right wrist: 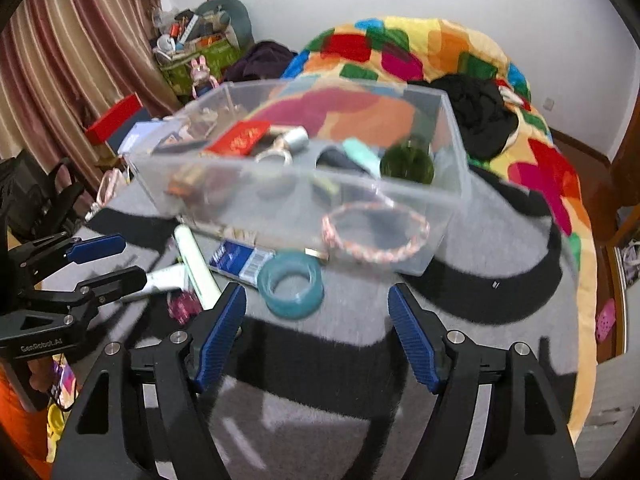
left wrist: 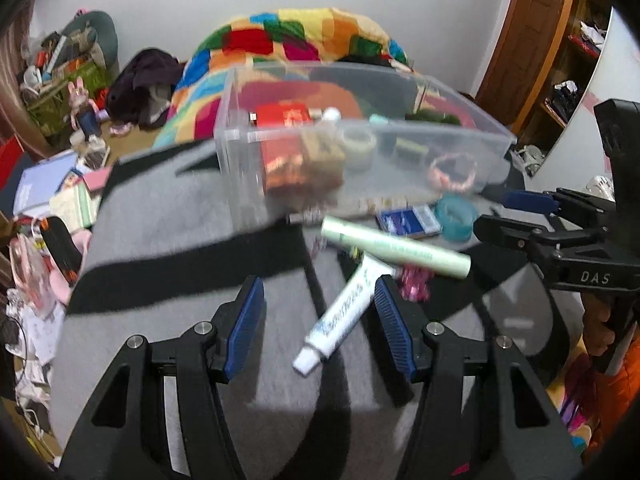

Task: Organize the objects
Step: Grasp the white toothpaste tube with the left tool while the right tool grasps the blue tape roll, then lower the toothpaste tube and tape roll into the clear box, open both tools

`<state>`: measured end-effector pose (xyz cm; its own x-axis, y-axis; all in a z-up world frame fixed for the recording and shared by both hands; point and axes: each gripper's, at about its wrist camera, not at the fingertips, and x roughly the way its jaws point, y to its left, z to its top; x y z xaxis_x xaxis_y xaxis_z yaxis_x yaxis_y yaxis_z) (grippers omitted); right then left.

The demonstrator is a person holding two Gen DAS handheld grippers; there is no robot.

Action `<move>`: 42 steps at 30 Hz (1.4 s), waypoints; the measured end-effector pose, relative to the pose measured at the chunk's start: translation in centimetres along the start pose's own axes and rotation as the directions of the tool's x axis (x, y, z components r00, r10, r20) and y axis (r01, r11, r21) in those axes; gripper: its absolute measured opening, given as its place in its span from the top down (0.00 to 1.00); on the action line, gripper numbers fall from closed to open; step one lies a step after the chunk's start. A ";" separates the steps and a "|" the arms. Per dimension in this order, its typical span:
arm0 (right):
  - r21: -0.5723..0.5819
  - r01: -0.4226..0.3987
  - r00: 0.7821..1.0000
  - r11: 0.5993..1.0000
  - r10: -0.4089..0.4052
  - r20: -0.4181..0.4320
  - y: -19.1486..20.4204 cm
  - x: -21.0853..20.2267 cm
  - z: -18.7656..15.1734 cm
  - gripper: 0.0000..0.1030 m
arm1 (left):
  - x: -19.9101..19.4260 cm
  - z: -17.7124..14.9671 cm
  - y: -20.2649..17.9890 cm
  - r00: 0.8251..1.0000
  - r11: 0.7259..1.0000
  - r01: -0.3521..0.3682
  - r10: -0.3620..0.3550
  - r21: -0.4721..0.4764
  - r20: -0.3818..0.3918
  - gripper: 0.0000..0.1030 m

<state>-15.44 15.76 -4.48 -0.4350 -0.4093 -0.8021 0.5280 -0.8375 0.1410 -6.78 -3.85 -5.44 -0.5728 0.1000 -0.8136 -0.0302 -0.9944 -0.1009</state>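
We hold both grippers above a grey-and-black striped blanket (left wrist: 168,208) that carries the work items.

The left gripper (left wrist: 320,316) has its fingers apart. The white toothpaste tube (left wrist: 340,316) lies on the blanket between the two blue pads, its cap end toward the camera; the pads do not press on it. A pale green tube (left wrist: 396,246) lies across its far end, and a pink wrapper (left wrist: 416,284) sits just beside both.

The right gripper (right wrist: 316,328) also has its fingers apart, with nothing clamped. The teal tape roll (right wrist: 290,282) lies flat on the blanket just ahead of the fingertips, slightly toward the left pad. A blue card packet (right wrist: 240,260) lies near the roll, partly under the edge of the box.

The clear plastic box (right wrist: 452,184) stands behind these loose items. It contains a red packet (right wrist: 240,138), a pink braided bracelet (right wrist: 376,236), a white tape ring (right wrist: 274,156), a dark green round object (right wrist: 406,166) and other small items that are too blurred to identify.

A multicoloured quilt (right wrist: 420,48) lies behind the box.
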 end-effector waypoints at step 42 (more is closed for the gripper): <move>0.012 0.000 0.991 1.000 -0.001 0.136 0.9 -3.5 0.3 0.65 | -5.7 1.0 -1.1 0.969 0.999 -0.041 0.043 -0.012 0.242 0.85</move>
<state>-13.62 16.37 -1.38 -0.5308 -0.4537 -0.7158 0.5193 -0.8416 0.1483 -4.31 -3.37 -0.17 -0.7550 0.0461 -0.6541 0.0031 -0.9973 -0.0737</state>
